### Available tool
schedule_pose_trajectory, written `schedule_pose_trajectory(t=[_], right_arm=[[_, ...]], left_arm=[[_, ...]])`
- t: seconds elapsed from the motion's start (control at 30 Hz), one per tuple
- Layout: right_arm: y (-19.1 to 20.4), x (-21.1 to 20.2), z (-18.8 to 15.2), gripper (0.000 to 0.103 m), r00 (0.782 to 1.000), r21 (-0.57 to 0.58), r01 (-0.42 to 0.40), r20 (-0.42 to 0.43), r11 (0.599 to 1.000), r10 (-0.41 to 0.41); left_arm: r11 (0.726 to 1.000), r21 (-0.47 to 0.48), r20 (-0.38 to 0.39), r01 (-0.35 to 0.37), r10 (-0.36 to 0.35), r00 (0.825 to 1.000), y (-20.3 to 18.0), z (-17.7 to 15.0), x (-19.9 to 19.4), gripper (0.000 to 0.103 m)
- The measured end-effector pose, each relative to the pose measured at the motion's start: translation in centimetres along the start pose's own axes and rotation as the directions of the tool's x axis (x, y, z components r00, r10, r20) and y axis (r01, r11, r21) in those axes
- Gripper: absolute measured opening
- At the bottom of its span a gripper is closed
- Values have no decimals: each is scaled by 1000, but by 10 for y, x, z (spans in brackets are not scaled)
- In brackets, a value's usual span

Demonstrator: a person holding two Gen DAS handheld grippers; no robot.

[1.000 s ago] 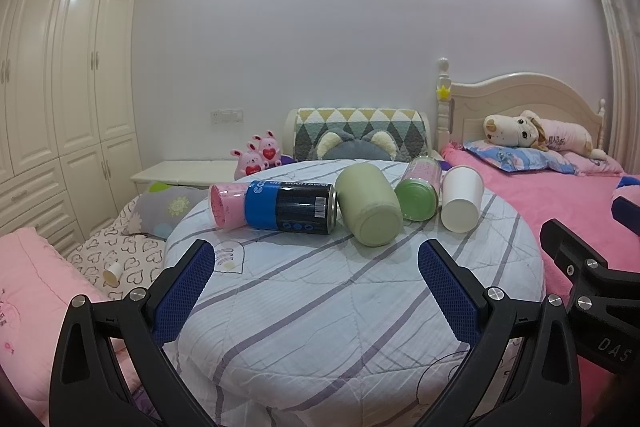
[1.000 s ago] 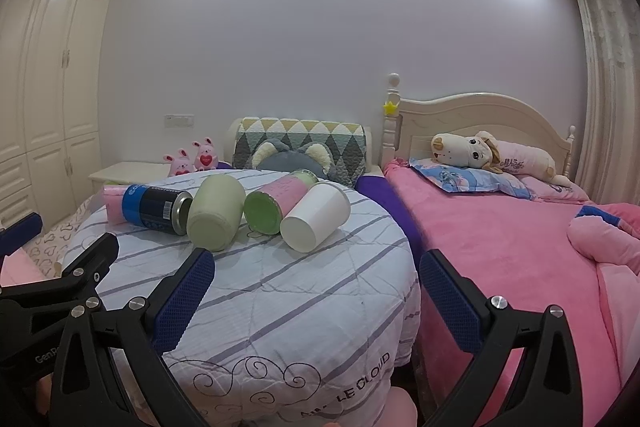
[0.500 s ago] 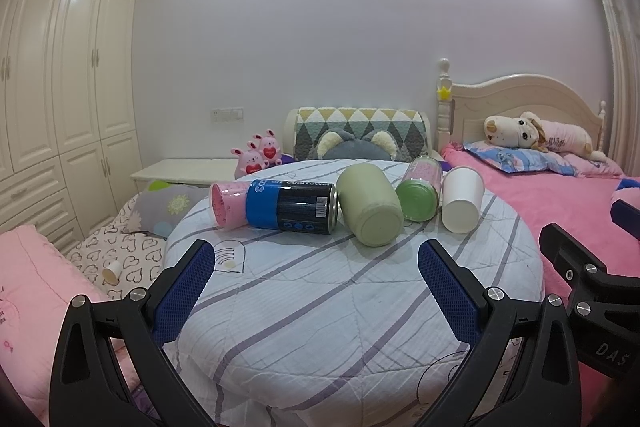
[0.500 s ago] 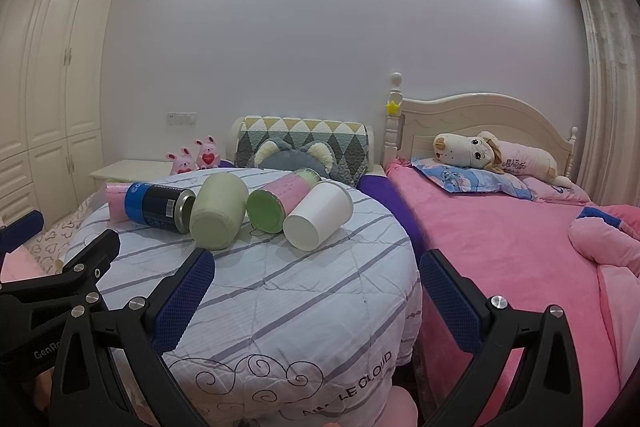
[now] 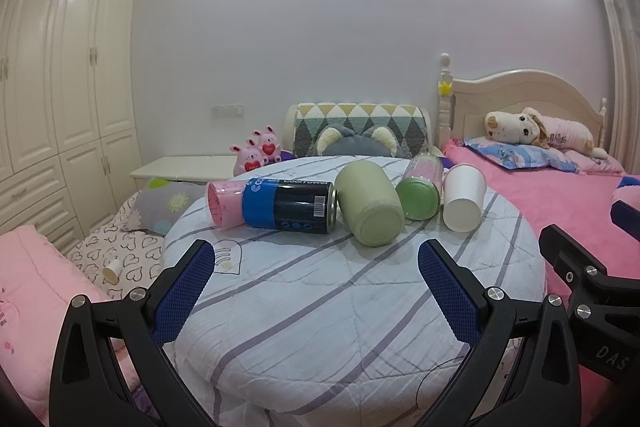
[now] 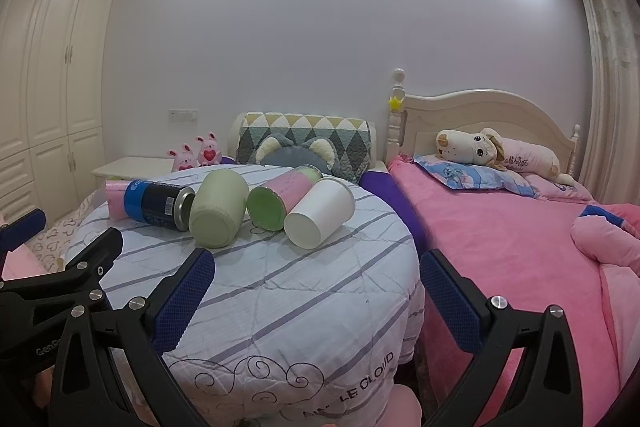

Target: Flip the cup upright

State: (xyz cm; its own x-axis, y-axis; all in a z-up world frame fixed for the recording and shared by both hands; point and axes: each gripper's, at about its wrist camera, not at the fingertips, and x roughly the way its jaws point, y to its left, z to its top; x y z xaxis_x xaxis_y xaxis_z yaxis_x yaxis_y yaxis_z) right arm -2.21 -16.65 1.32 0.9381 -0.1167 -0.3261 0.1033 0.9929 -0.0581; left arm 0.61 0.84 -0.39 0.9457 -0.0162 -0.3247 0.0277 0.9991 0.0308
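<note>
beyond both open jaws, white cup [image 6: 320,213] sideways

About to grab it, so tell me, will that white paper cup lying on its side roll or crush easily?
The white paper cup lies on its side on the quilted table cover, so a nudge would likely roll it in a curve, given its taper. It looks thin-walled and probably light, so a firm squeeze may dent it.

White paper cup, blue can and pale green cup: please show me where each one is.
white paper cup [image 6: 320,213]: right wrist view, on its side wall.
blue can [image 5: 286,205]: left wrist view, on its label.
pale green cup [image 5: 370,203]: left wrist view, on its side.
</note>
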Motion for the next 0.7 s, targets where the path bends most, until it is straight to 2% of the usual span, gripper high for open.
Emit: schedule_pose_trajectory(t=[0.27,0.6,0.7], right_arm=[[3,17,6,103,999,-19,11,-41,1000,-12],[23,45,18,103,992,-37,-108,-68,993,106],[32,57,24,103,980,-44,-187,-83,981,183]], left_arm=[[1000,-14,-21,-6,5,1000,5,7,13,103],[997,-65,-107,-35,28,994,30,8,40,103],[994,-86,-138,-60,47,989,43,11,46,103]])
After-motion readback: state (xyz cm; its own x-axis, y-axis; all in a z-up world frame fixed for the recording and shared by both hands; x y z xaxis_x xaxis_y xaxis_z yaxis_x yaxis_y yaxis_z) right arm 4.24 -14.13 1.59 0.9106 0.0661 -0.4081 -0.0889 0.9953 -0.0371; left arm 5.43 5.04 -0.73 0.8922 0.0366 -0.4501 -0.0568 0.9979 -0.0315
